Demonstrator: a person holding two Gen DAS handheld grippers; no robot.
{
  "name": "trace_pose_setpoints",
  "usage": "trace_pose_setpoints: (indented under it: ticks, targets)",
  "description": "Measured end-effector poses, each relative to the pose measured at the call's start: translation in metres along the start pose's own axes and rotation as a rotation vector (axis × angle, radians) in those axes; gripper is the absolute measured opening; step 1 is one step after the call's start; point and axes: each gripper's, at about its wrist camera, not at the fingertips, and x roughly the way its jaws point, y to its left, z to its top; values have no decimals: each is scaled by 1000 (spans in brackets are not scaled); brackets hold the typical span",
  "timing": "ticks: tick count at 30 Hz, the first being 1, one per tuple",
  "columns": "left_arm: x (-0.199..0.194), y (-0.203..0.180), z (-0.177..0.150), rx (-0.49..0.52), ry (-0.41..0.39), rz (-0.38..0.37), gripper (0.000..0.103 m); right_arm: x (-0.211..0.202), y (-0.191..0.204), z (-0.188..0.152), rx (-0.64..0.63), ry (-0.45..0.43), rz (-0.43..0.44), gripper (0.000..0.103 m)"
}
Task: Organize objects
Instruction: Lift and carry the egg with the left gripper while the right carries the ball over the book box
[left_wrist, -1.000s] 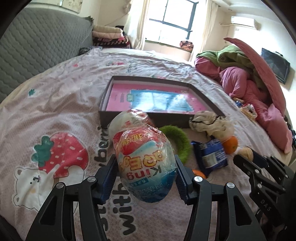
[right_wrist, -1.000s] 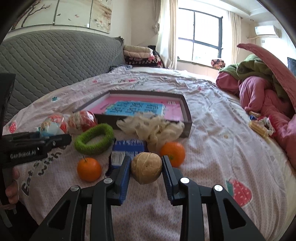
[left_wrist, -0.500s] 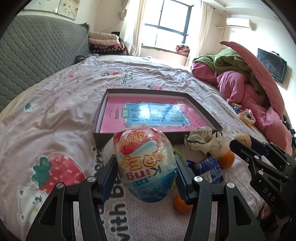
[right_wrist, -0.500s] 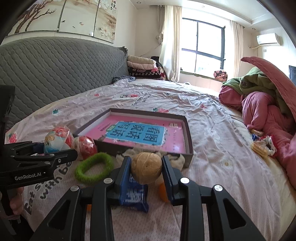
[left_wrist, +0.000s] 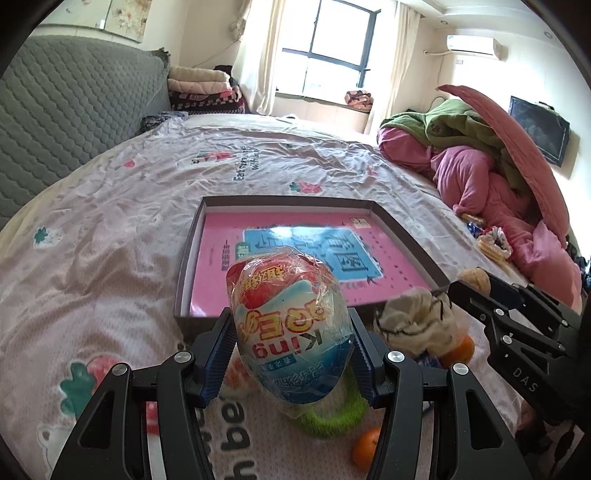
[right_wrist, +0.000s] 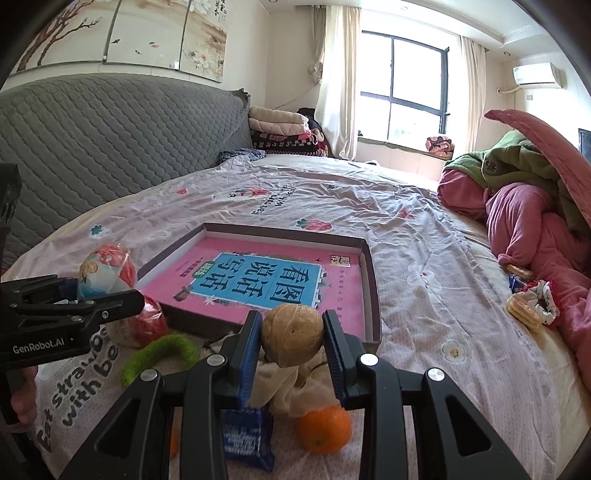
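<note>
left gripper (left_wrist: 290, 345): clamped on wrapped egg (left_wrist: 288, 332), near box (left_wrist: 413, 243) front edge;
right gripper (right_wrist: 291, 334): clamped on, probably, walnut (right_wrist: 292, 334), over box front edge

We see a bright window (right_wrist: 402, 107) with pale curtains (right_wrist: 338, 74). A grey quilted headboard (right_wrist: 110, 136) backs our bed (right_wrist: 424, 240).

My left tongs (left_wrist: 290, 356) clamp a foil-wrapped toy egg (left_wrist: 290, 332), upright; my right tongs (right_wrist: 291, 336) pinch a tan walnut (right_wrist: 292, 334), both before the shallow box (right_wrist: 373, 295) on the bed.
</note>
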Motion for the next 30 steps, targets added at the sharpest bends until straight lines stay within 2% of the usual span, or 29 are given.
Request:
trace_pose_setpoints:
  ticks: [13, 30]
  targets:
    - [36, 16, 33, 4, 25, 17, 59, 49, -18, 19, -19, 52, -30, 34]
    - [90, 30, 41, -3, 136, 38, 59, 99, -32, 14, 22, 195, -3, 34]
